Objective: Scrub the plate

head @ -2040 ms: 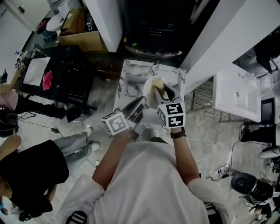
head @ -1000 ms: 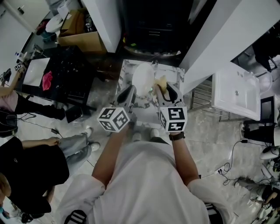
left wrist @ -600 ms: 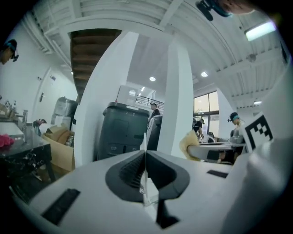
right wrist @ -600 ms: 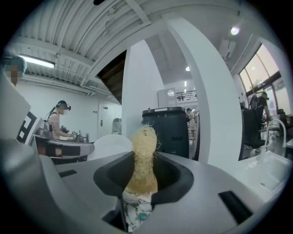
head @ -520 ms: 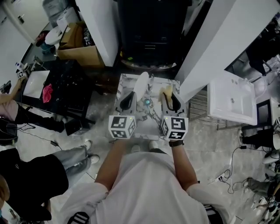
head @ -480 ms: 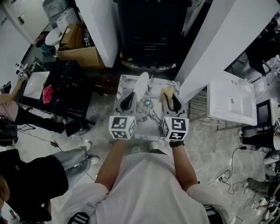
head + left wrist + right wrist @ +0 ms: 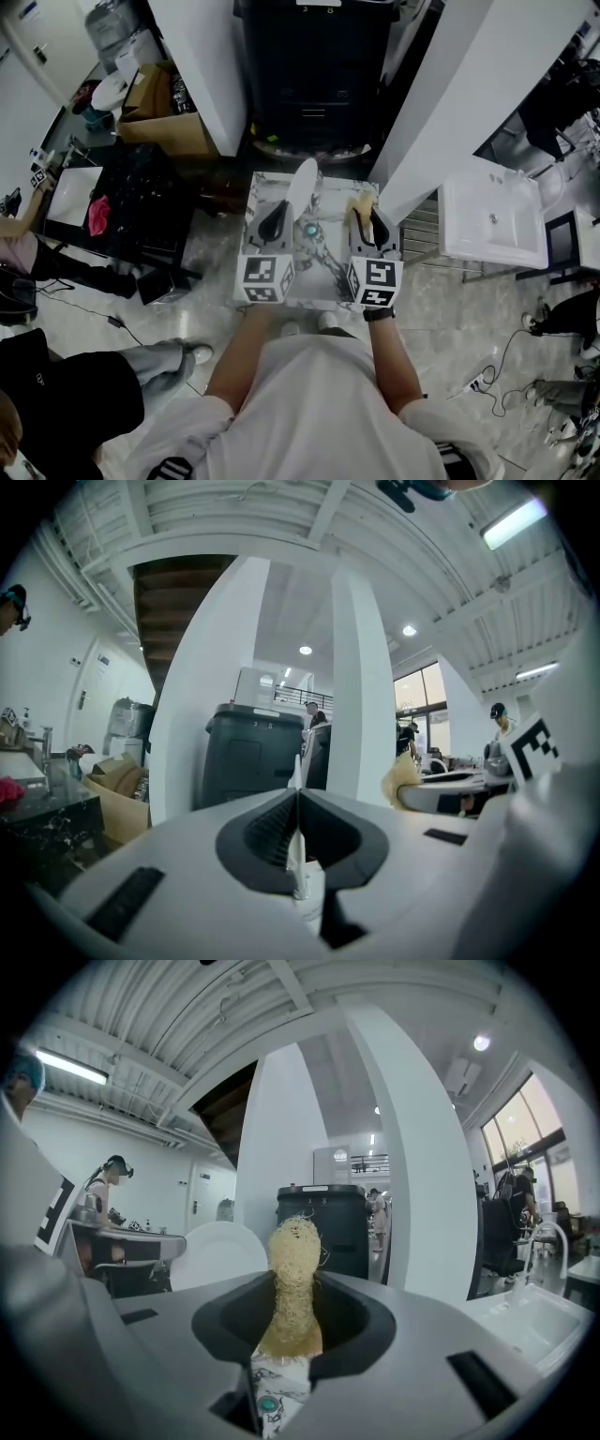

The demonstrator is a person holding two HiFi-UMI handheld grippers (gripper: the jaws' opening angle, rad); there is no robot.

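Note:
A white plate [image 7: 303,182] stands on edge above the small marble table [image 7: 274,286], and my left gripper [image 7: 277,210] is shut on its rim. The left gripper view has the plate [image 7: 297,829] edge-on, as a thin white line between the closed jaws. My right gripper [image 7: 367,212] is shut on a yellow fibre scrubber [image 7: 356,200], level with the plate and a short way to its right, not touching it. In the right gripper view the scrubber [image 7: 293,1279] sticks up from the jaws, with the plate's face [image 7: 218,1252] to the left.
A tall dark bin [image 7: 317,75] stands just beyond the table between two white pillars. A white sink [image 7: 489,221] is to the right. A black table with a pink cloth [image 7: 98,215] and a cardboard box [image 7: 174,128] are to the left. A small teal object [image 7: 308,228] lies on the marble.
The scrubber and plate were together two seconds ago and now stand apart. The left gripper has rolled, turning the plate from face-on to edge-on. Both grippers have drawn level side by side.

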